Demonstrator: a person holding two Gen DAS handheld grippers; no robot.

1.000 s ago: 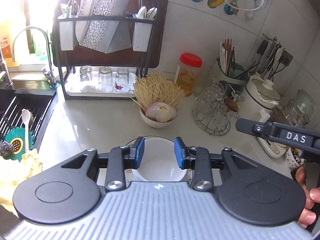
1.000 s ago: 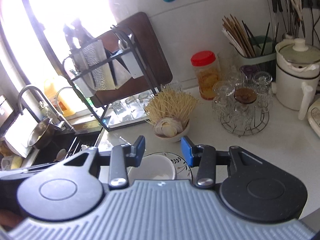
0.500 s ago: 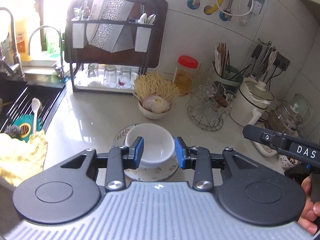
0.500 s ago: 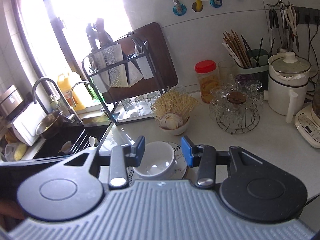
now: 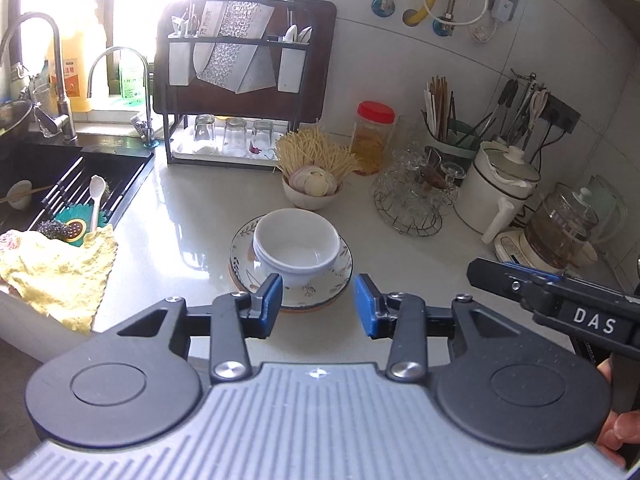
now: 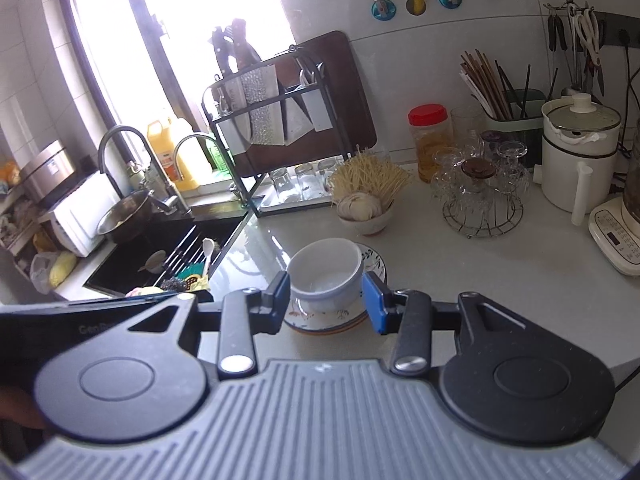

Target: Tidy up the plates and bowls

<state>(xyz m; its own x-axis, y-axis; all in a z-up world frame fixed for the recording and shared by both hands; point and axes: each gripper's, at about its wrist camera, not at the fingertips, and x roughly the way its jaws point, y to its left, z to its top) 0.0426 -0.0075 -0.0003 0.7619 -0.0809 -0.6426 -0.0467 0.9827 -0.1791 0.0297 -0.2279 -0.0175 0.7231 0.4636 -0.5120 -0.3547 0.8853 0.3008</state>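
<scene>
Stacked white bowls (image 5: 297,245) sit on a stack of patterned plates (image 5: 244,240) in the middle of the pale counter. They also show in the right wrist view, bowls (image 6: 325,270) on plates (image 6: 374,268). My left gripper (image 5: 318,305) is open and empty, above and in front of the stack's near edge. My right gripper (image 6: 326,300) is open and empty, also short of the stack. The right gripper's body (image 5: 560,300) shows at the right of the left wrist view.
A small bowl of garlic and noodles (image 5: 314,184) stands behind the stack. A dish rack with glasses (image 5: 236,120) is at the back, a glassware stand (image 5: 412,196), kettle (image 5: 500,192) and blender (image 5: 560,232) at the right. The sink (image 5: 60,184) and yellow cloth (image 5: 56,268) lie left.
Both grippers have pulled back and up from the bowl and plate stack, which now shows whole. The bowls and plates have not moved.
</scene>
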